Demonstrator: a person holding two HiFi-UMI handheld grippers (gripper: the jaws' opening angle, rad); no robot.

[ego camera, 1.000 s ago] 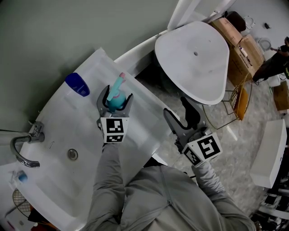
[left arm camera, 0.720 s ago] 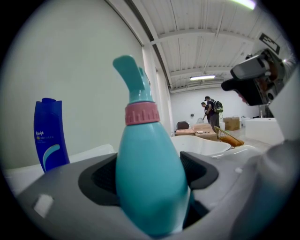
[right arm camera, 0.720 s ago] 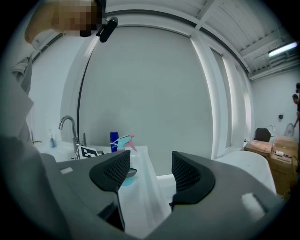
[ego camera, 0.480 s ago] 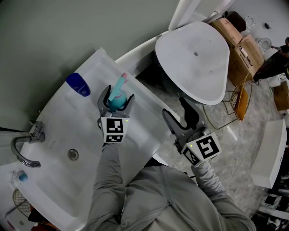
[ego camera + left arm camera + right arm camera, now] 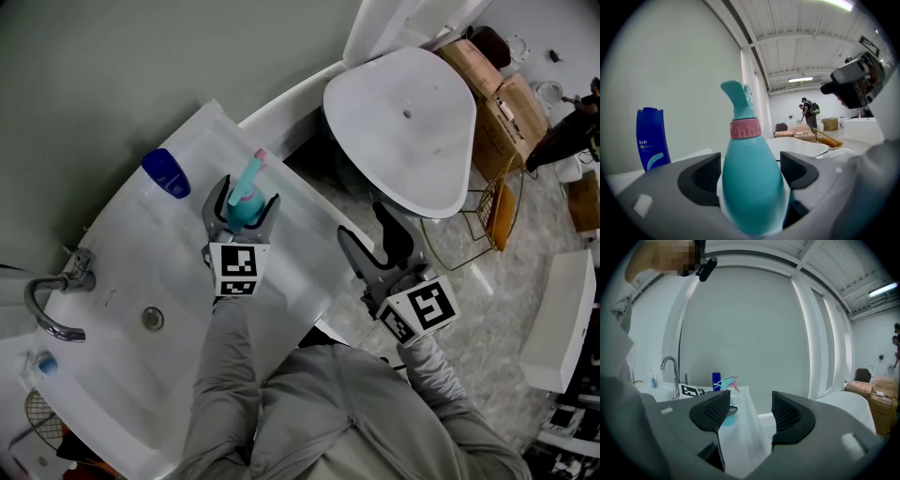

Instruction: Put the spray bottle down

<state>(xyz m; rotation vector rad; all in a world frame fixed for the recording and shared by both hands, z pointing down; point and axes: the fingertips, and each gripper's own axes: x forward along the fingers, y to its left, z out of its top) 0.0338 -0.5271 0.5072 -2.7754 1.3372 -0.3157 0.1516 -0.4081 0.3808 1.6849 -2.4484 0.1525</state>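
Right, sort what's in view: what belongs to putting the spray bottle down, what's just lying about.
Job: teal spray bottle with pink collar; left gripper clamped on it; white sink counter.
Lying about: dark blue plastic bottle; chrome tap; cardboard boxes; right gripper, open.

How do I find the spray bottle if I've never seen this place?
Look at the white sink by the wall. At its end away from the tap, the spray bottle is between the jaws of the left gripper. It is teal with a pink collar, unlike the dark blue bottle nearby.
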